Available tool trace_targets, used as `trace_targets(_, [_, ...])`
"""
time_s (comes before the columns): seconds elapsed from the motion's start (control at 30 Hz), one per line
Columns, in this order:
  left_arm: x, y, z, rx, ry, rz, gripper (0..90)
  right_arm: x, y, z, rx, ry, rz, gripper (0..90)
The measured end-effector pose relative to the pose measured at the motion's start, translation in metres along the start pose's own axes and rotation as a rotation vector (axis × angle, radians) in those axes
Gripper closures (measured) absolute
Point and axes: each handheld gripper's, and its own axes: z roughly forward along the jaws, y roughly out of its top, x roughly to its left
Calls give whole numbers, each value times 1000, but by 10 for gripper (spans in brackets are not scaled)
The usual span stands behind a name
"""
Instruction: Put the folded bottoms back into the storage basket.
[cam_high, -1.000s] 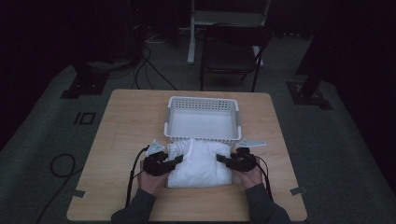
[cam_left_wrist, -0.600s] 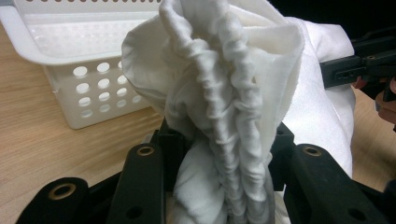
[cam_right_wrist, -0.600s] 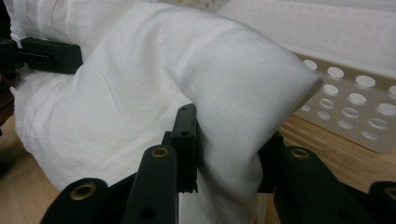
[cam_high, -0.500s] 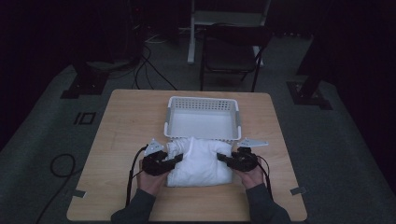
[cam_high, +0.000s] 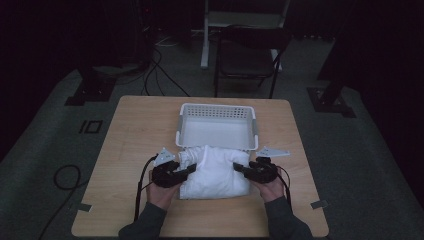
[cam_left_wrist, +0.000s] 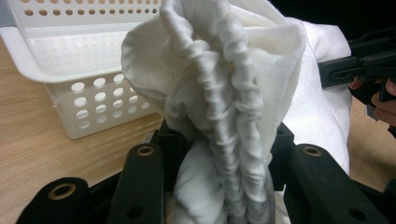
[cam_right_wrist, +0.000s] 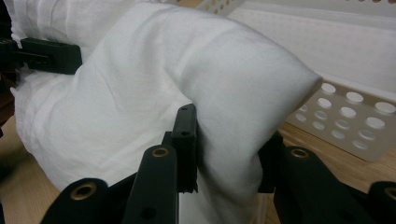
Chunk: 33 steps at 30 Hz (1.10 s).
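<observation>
While both grippers stay clamped, white cloth (cam_high: 215, 170) has barely shifted.

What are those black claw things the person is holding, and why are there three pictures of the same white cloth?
A person sits at a wooden table holding a tool in each hand. Each tool is a hand-held gripper with two black jaws that pinch like tongs. The left hand-held gripper and the right hand-held gripper each pinch one side of a white cloth.

One picture comes from a camera up high, looking down. The other two come from little cameras riding on the grippers, so the cloth looks huge there: bunched and wrinkly on the left, smooth on the right.

Behind the cloth stands a white basket with holes.
</observation>
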Motion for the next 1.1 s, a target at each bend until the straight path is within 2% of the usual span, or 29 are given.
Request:
trace_targets(0.47, [-3,6,-4,-10,-11,22,616,3,4,-6,-13,-4,-11,696])
trace_targets(1.1, [-3,17,-16,-23,-25,20,617,12,18,-16,-38,-1,-40,697])
